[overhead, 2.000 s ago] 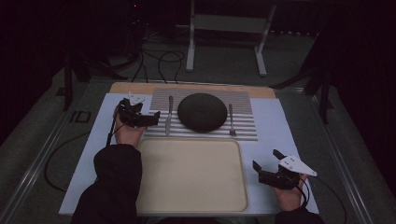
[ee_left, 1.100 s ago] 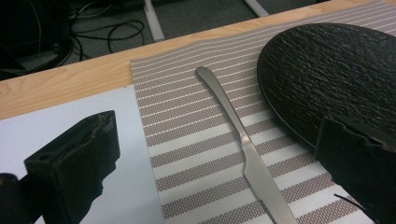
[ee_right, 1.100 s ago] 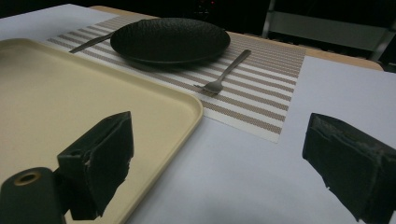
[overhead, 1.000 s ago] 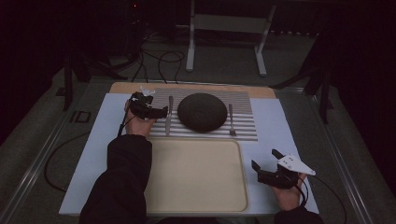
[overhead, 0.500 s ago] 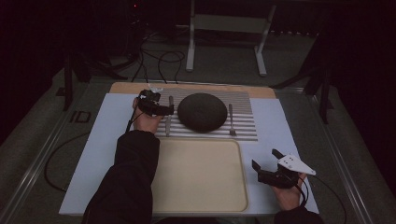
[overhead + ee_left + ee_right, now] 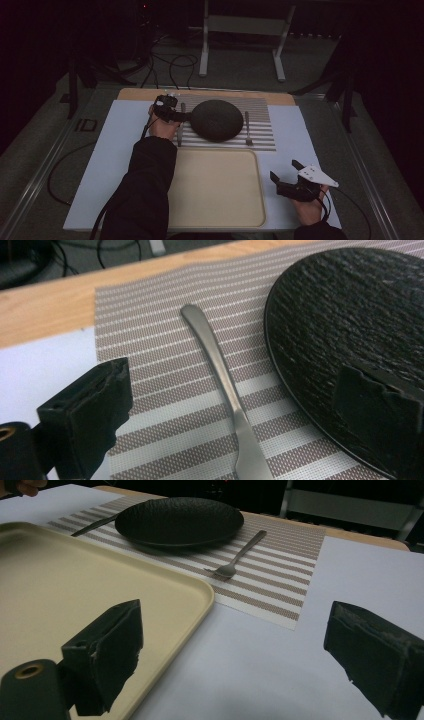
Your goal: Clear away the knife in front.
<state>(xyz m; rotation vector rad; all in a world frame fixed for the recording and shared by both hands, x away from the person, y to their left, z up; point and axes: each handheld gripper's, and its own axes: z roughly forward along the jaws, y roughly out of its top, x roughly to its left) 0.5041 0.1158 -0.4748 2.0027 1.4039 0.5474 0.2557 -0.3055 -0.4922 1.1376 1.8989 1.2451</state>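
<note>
Left tongs (image 6: 176, 116) hover wide open over the knife (image 6: 226, 395), one jaw on either side of its handle, gripping nothing. The knife lies flat on the striped placemat (image 6: 165, 365), just beside the black plate (image 6: 350, 330). Right tongs (image 6: 285, 176) sit wide open and empty above the table (image 6: 115, 150), right of the beige tray (image 6: 215, 185)

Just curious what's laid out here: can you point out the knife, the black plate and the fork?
knife (image 6: 220, 370), left gripper view, middle of its handle.
black plate (image 6: 217, 119), high view, centre of its top.
fork (image 6: 240, 553), right gripper view, mid handle.
</note>
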